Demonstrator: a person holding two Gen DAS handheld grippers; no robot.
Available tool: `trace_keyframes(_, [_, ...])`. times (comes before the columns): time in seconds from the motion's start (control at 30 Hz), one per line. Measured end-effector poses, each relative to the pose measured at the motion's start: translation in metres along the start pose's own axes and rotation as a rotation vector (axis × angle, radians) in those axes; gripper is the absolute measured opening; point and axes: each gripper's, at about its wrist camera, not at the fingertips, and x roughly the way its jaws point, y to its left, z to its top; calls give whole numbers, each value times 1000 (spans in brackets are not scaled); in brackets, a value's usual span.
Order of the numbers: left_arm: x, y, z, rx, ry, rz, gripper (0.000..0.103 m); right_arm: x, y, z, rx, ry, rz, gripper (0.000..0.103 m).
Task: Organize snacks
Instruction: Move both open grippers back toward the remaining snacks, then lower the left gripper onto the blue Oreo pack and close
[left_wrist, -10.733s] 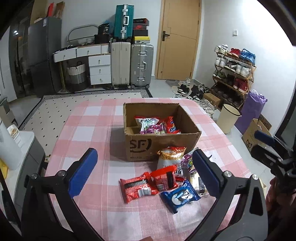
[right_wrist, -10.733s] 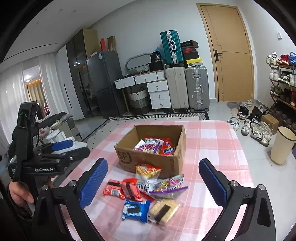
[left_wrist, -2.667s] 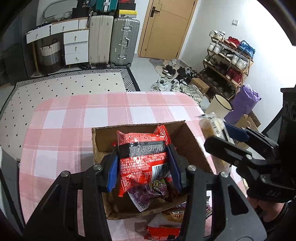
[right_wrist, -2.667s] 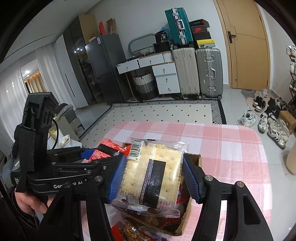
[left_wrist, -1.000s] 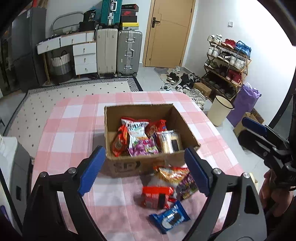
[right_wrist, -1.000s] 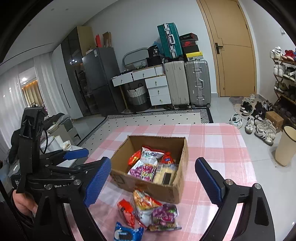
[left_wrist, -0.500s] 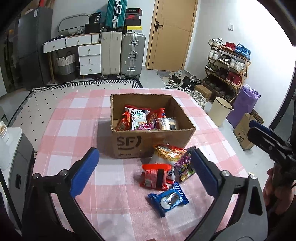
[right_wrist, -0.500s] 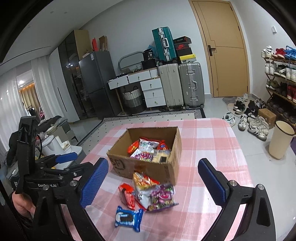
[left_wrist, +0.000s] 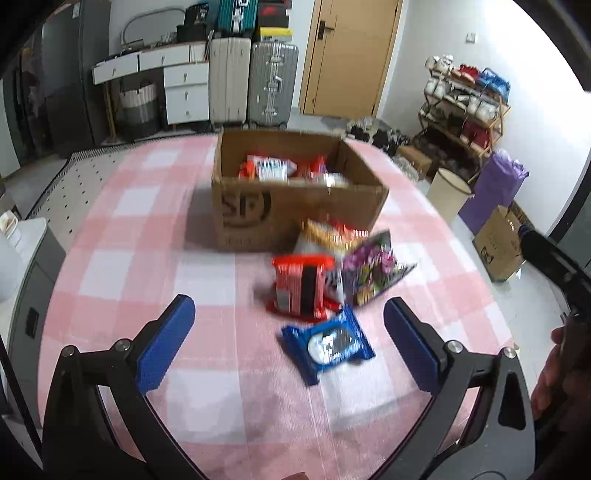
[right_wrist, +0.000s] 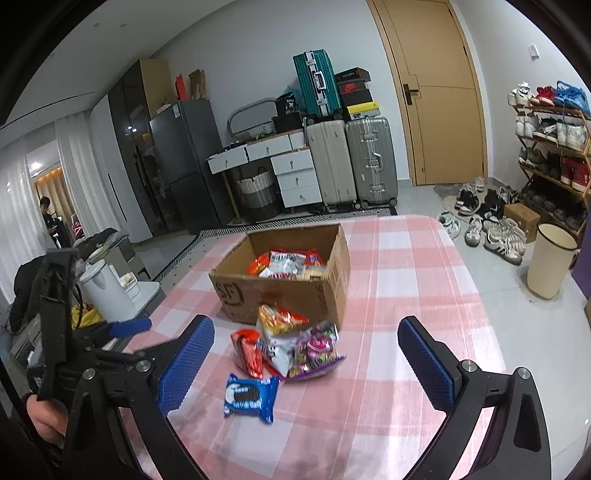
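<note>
both grippers are black frames (left_wrist: 92, 387) with ribbed blue pads (right_wrist: 186, 363) (silver screws (left_wrist: 451, 346) at the pivots).

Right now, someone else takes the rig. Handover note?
Left gripper: open, empty, jaws just opened wider. Right gripper: same.
Cardboard box on the checked table already holds several snack packs.
Left on the table in front of the box: blue cookie pack, red pack, orange chip bag, purple bag.
Next: probably the blue pack, nearest both grippers.
</note>
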Motion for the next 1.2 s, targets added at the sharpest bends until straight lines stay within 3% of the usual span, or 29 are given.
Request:
trace_keyframes(0.47, [57,-36,-33,43,120,73,102,5,-10,-26,39,31,17,102])
trace_keyframes(0.9, [113,-41,-45,28,197,107,102,17,-17,-41,52,67,19,102])
trace_keyframes(1.2, [134,-28,-45,-19,206,68,102,32,-20,-50,61,99,18,102])
